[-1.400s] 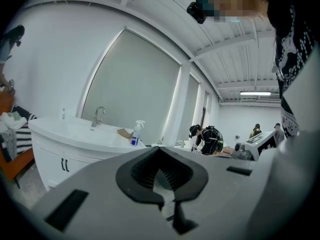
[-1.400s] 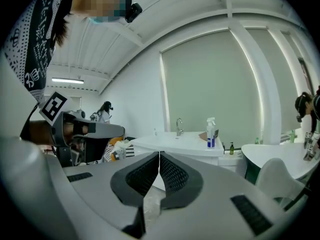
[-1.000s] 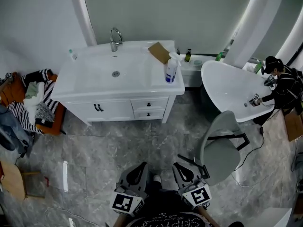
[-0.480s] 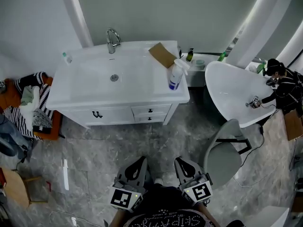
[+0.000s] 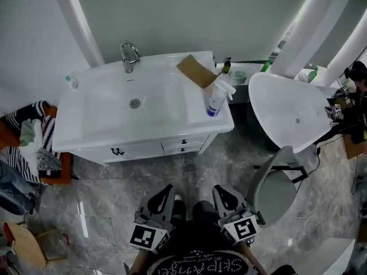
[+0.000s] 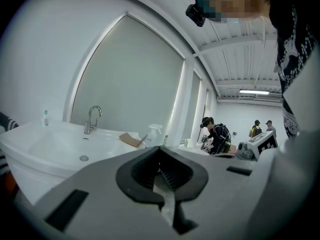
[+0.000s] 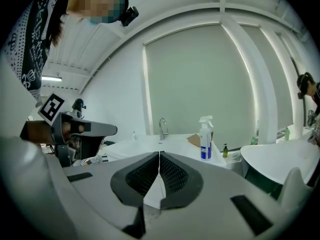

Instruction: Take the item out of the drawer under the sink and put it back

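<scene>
the left gripper point(image 5: 166, 189) and the right gripper point(image 5: 221, 190) are closed and empty in front of the sink cabinet point(image 5: 137, 151), probably because its shut drawer point(image 5: 182, 144) is not yet reached.

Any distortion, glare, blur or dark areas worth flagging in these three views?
Head view: sharp and evenly lit, mild sheen on the sink and floor tiles. Left gripper view: strong fisheye, dark corners, the left hand-held gripper near and soft. Right gripper view: same fisheye and dark rim; spray bottle is crisp.
</scene>
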